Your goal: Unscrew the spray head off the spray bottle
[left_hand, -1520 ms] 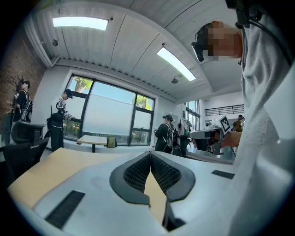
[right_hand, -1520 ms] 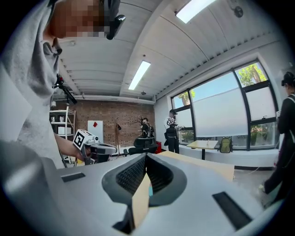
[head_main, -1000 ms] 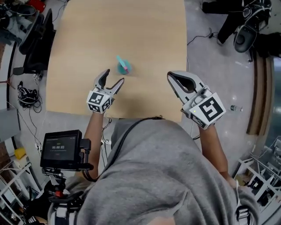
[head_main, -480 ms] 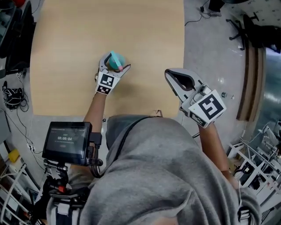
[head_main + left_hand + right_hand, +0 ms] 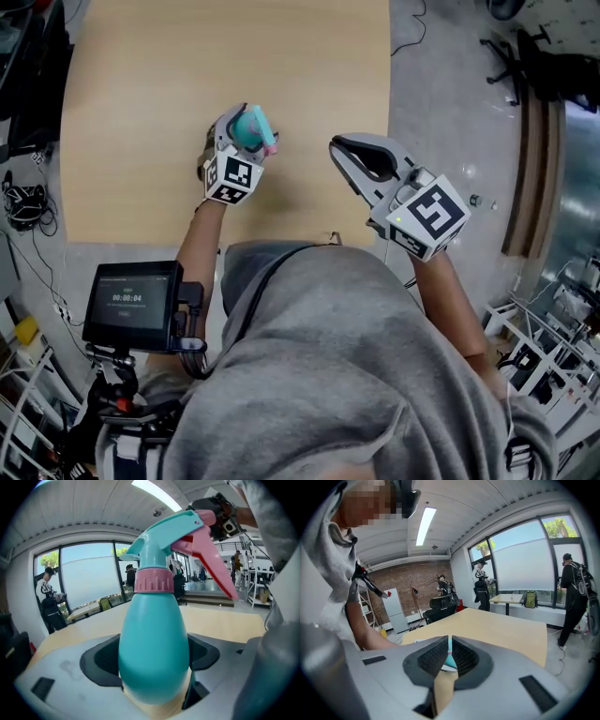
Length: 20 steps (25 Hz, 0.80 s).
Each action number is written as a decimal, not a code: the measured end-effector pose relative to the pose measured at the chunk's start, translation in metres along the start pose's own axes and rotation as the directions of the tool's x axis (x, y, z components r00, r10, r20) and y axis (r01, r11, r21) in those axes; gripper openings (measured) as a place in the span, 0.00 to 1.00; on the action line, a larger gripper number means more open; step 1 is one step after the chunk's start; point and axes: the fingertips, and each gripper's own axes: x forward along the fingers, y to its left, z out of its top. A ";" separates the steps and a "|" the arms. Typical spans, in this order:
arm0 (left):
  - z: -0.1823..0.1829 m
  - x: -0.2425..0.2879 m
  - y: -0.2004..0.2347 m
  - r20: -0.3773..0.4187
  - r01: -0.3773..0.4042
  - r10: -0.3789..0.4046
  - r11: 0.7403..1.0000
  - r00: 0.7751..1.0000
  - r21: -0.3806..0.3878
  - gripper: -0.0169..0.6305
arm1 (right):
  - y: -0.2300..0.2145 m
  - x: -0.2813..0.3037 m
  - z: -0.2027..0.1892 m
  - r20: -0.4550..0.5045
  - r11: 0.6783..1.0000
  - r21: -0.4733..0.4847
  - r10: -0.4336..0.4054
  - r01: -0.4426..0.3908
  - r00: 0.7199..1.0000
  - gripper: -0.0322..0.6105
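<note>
A teal spray bottle [image 5: 253, 122] with a pink collar and pink trigger stands upright on the wooden table [image 5: 169, 56]. My left gripper [image 5: 246, 132] is wrapped around its belly, jaws closing, and both black pads [image 5: 99, 660] meet the bottle's sides. The left gripper view has the bottle [image 5: 152, 644] filling the middle, with the teal spray head [image 5: 159, 545] and pink trigger [image 5: 213, 557] on top, pointing right. My right gripper [image 5: 339, 150] hovers to the bottle's right near the table edge, shut and empty. In the right gripper view its closed jaws [image 5: 449, 656] point at the bottle.
The table's right edge [image 5: 389, 112] runs just beyond the right gripper, with grey floor past it. A small monitor [image 5: 131, 305] on a stand sits lower left. Cables [image 5: 19, 202] lie on the floor at left. People stand by the windows [image 5: 569, 592].
The left gripper went forward from short of the bottle to around it, and its jaws now sit against the bottle. The right gripper has drifted a little left, still shut.
</note>
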 end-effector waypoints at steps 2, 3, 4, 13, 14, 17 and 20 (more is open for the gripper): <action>0.018 -0.006 0.001 -0.028 -0.032 0.034 0.997 0.999 0.067 0.63 | -0.006 0.007 0.007 0.033 0.999 0.038 0.001 -0.002 0.999 0.08; 0.029 -0.010 0.000 -0.036 -0.047 0.051 0.994 0.998 0.098 0.63 | -0.008 0.009 0.012 0.044 0.998 0.059 0.002 -0.005 0.999 0.18; 0.041 -0.017 -0.002 -0.041 -0.063 0.069 0.990 0.997 0.130 0.63 | -0.006 0.010 0.016 0.050 0.997 0.079 0.008 -0.012 0.999 0.40; 0.116 -0.088 -0.026 -0.053 -0.239 0.276 0.903 0.960 0.358 0.63 | 0.047 0.011 0.014 -0.124 0.981 0.182 0.095 -0.071 0.988 0.46; 0.119 -0.094 -0.028 -0.050 -0.250 0.289 0.893 0.956 0.374 0.63 | 0.052 0.013 0.009 -0.145 0.981 0.182 0.100 -0.072 0.984 0.46; 0.126 -0.110 -0.033 -0.041 -0.272 0.320 0.859 0.946 0.435 0.63 | 0.066 0.020 0.001 -0.183 0.985 0.163 0.088 -0.058 0.979 0.45; 0.129 -0.113 -0.038 -0.046 -0.268 0.327 0.839 0.944 0.474 0.63 | 0.068 0.025 -0.007 -0.245 0.994 0.100 0.061 -0.037 0.968 0.29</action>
